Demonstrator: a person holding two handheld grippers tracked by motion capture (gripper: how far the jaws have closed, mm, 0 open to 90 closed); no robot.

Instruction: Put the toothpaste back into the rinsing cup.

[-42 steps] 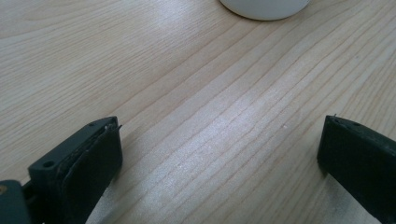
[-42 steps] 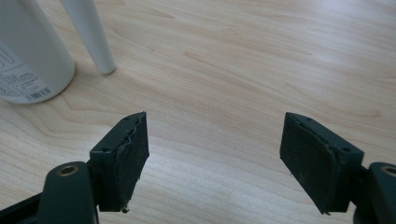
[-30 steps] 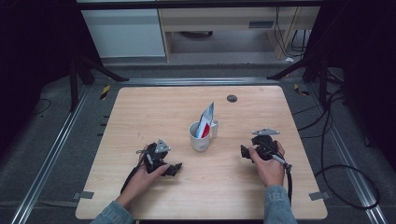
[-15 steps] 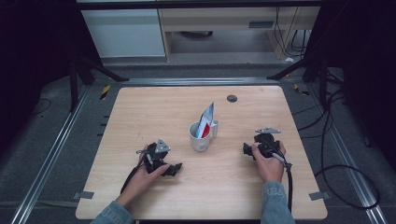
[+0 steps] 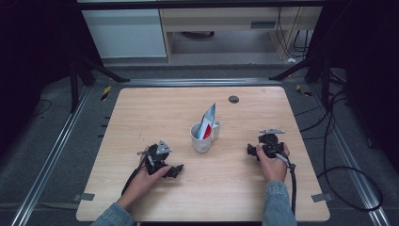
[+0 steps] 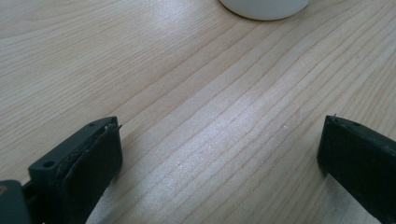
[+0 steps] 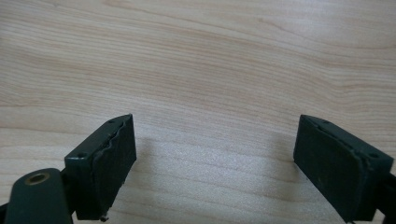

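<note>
The white mug (image 5: 202,137) is stood upright near the middle of the wooden table (image 5: 155,108), with a red, white and blue packet (image 5: 206,122) stuck in it, tilted so its tip points away from the person; what sort of packet it is can't really be made out from up here. The left gripper (image 5: 175,169) is parked on the person's side of the mug and off to its left, jaws spread wide with nothing between them, and in the left gripper view the mug's base (image 6: 264,8) is seen ahead and a bit to the right of the gap. The right gripper (image 5: 251,150) is set to the mug's right, about level with it, jaws also wide and empty over bare wood. Neither is touching the mug; the left one looks slightly nearer and already aimed toward it.
</note>
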